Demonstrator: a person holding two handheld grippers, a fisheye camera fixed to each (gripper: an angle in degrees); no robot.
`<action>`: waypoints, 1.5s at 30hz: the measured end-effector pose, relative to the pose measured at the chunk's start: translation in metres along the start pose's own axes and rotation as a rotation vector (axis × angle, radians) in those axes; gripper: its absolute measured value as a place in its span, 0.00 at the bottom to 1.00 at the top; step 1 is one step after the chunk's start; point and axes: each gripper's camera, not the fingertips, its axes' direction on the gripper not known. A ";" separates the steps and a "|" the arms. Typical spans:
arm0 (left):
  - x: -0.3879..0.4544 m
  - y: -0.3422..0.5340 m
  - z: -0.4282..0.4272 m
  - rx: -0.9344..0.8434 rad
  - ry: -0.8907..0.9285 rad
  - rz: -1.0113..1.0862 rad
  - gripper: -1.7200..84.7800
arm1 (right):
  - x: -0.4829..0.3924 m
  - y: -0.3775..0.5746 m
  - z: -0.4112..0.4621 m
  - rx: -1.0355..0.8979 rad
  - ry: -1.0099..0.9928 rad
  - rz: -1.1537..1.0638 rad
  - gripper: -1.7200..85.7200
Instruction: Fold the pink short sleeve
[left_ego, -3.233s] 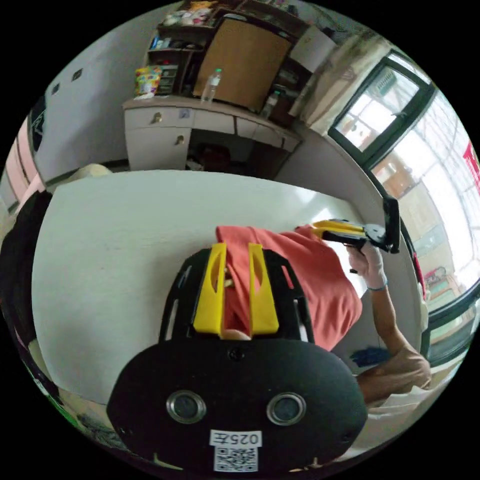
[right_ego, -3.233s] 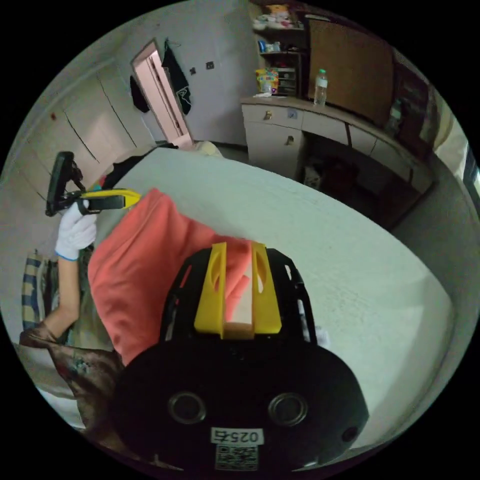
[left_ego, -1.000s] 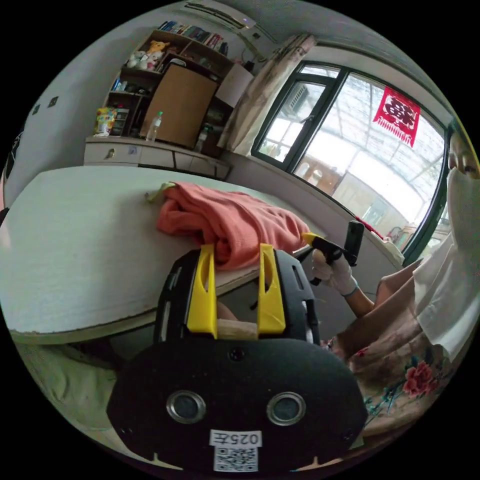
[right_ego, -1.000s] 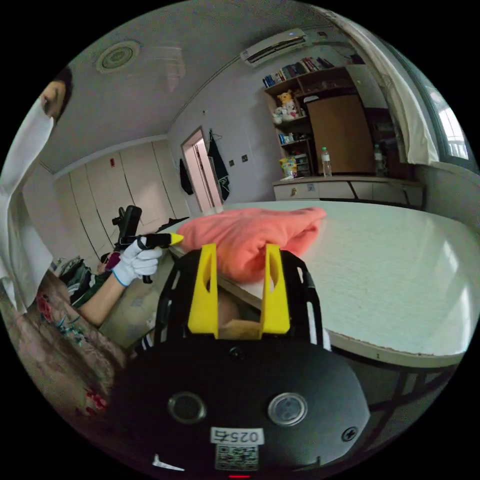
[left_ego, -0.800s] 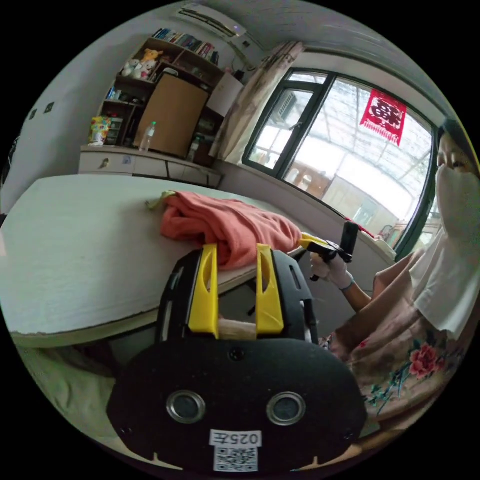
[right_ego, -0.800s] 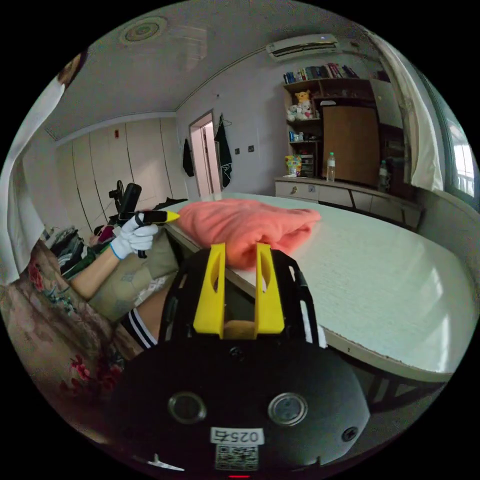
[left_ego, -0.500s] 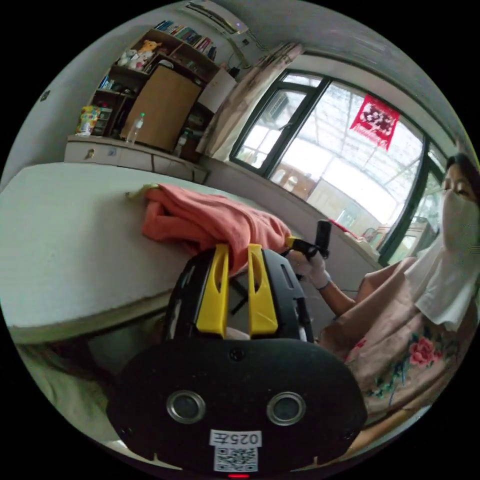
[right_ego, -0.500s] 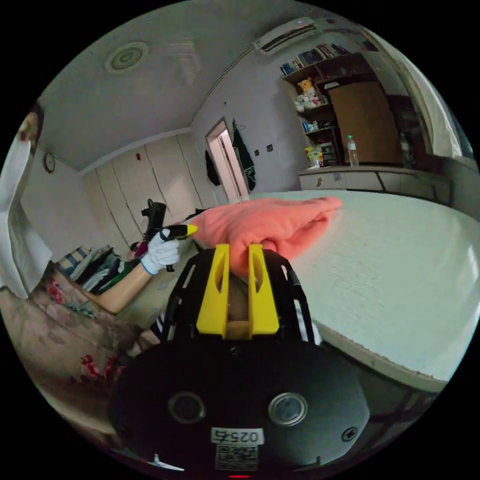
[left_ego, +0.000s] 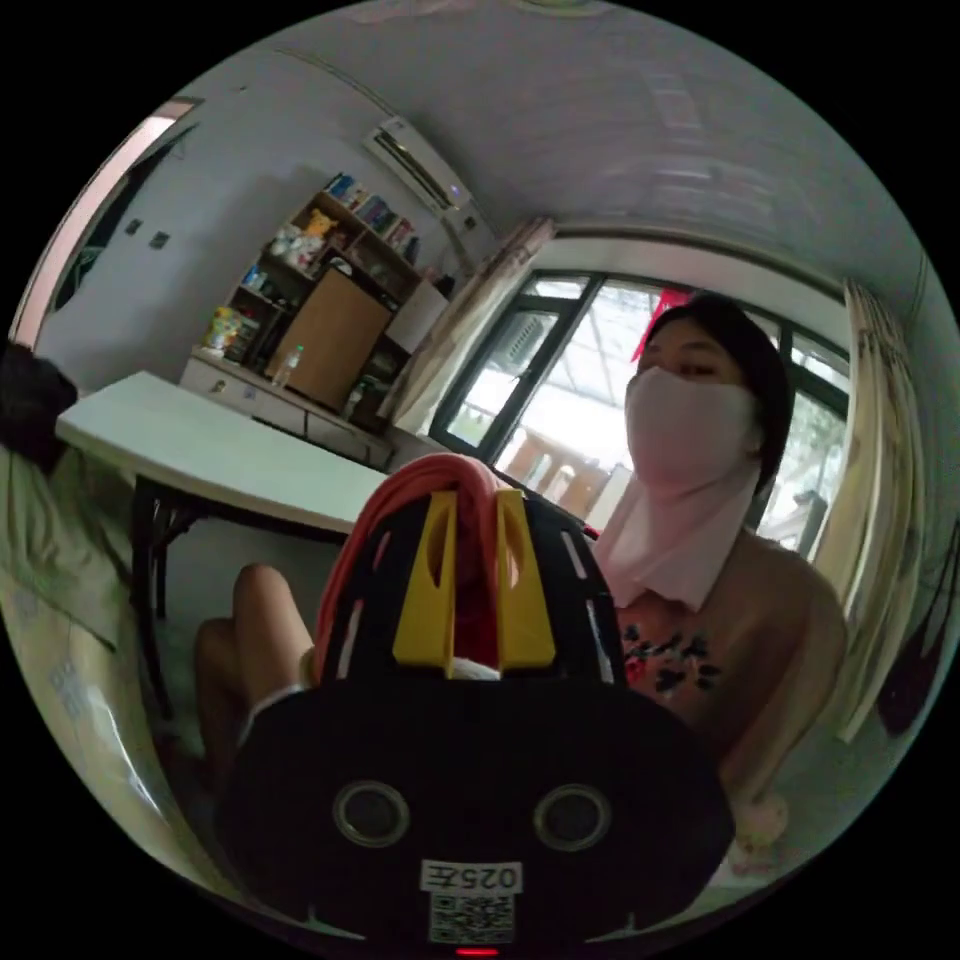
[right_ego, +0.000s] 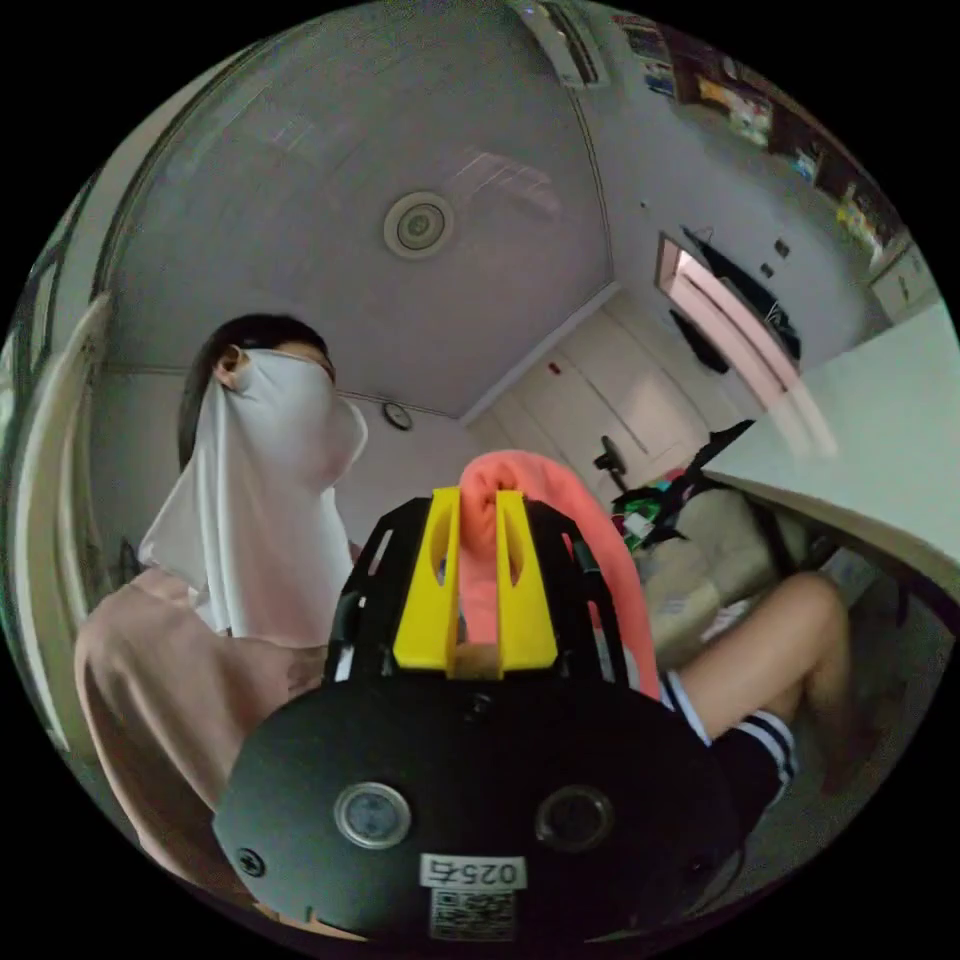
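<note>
The pink short sleeve (left_ego: 470, 490) is held off the table (left_ego: 200, 455), a bunched fold of it being pinched in each gripper and the rest draped down over the gripper bodies, close in front of the person (left_ego: 700, 560). In the left gripper view the left gripper (left_ego: 473, 510) is seen nearly closed, both fingers (left_ego: 425, 580) pressed on a thick roll of the cloth; in the right gripper view the right gripper (right_ego: 478, 505) is likewise closed down on a gathered hump of the garment (right_ego: 560, 530), with fabric trailing to one side toward the person's knee (right_ego: 800, 610). The white table is seen well apart from both grippers, to the far side. Since only crumpled wads are gripped, it is judged that the cloth could slide out of one pinch when it is shaken or stretched, and the garment would then hang from a single gripper or drop to the floor. It cannot be told which parts of the shirt are caught, so a twisted or uneven spread on the table is also likely if layers are trapped together. Trailing fabric could be snagged on the table edge as it is carried back.
</note>
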 end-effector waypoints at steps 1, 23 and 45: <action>0.005 0.005 -0.008 0.033 -0.030 -0.055 0.07 | 0.022 -0.006 0.010 -0.008 -0.071 0.052 0.09; 0.156 0.139 -0.113 0.703 -0.634 -0.409 0.06 | 0.218 -0.051 0.436 -0.839 -0.609 0.563 0.09; 0.106 0.082 -0.406 0.545 -0.909 -0.605 0.06 | 0.164 -0.021 0.853 -1.024 -0.404 0.108 0.09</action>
